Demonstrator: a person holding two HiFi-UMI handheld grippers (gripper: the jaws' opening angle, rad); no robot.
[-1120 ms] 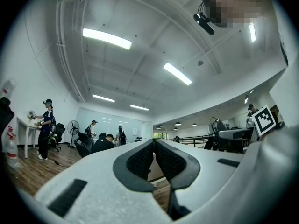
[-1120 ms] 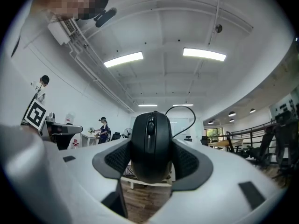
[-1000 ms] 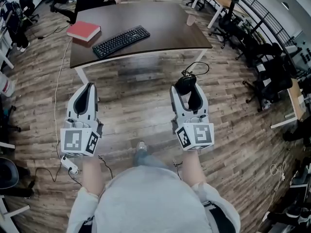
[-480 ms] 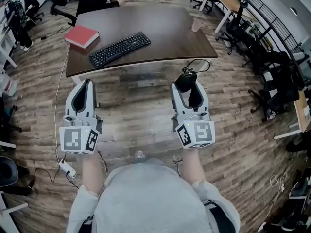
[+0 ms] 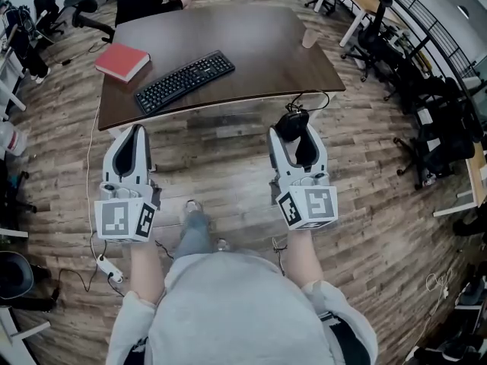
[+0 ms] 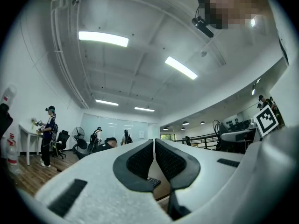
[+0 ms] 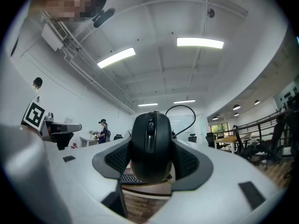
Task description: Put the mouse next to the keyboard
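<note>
My right gripper (image 5: 292, 131) is shut on a black wired mouse (image 5: 290, 122), held over the wooden floor short of the desk's near edge. In the right gripper view the mouse (image 7: 150, 146) fills the gap between the jaws, its cable looping up behind it. A black keyboard (image 5: 185, 80) lies slanted on the dark brown desk (image 5: 251, 40), toward its left half. My left gripper (image 5: 132, 142) is shut with nothing in it, its pads (image 6: 141, 161) pressed together, and it hangs over the floor left of the mouse.
A red book (image 5: 122, 61) lies at the desk's left end, and a paper cup (image 5: 309, 37) stands at its right edge. A person in black sits at the desk's far side. Office chairs (image 5: 426, 147) crowd the right. A power strip (image 5: 106, 265) and cables lie on the floor at left.
The desk has slid closer and lower in the head view as I step forward; one foot now shows ahead of my body. Both grippers keep their pose, the mouse still held.
</note>
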